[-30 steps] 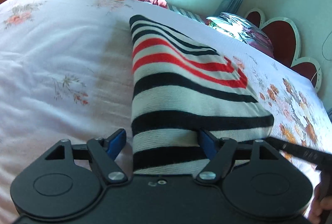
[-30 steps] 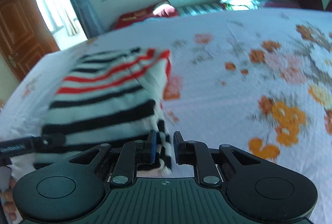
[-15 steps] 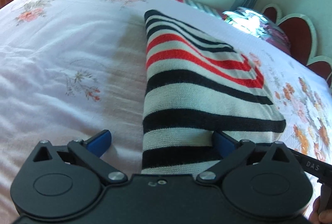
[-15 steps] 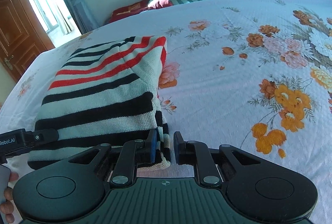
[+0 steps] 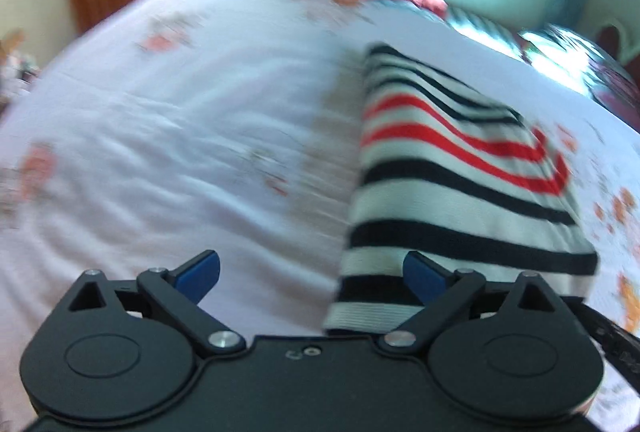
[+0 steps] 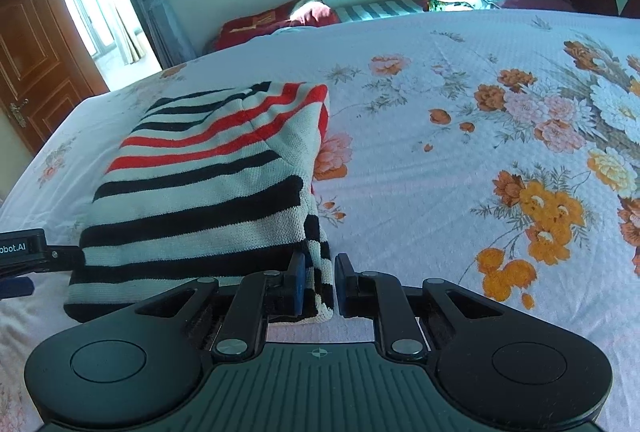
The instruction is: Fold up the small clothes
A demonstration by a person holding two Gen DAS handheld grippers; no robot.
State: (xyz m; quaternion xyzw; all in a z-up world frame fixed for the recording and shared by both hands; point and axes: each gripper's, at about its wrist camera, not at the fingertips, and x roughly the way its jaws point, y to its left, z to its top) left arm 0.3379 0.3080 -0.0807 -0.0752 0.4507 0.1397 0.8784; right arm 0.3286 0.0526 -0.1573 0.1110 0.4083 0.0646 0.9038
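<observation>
A: One bed (image 6: 440,159) fills both views; its floral sheet is smeared with blur in the left wrist view, edges cut off.

B: One folded striped sweater (image 6: 208,191) lies left of centre, near hem hidden behind the grippers.

A: Two grippers. The left gripper (image 5: 312,272) is spread wide, closing slightly, nothing pinched.

B: The right gripper (image 6: 316,284) pinches the sweater's lower right corner, bottom centre

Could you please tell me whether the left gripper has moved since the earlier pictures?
Yes. The left gripper, its jaws closing slightly, has slid left off the folded black, white and red striped knitted garment on the floral bedsheet, with only its right pad overlapping the knit.
</observation>
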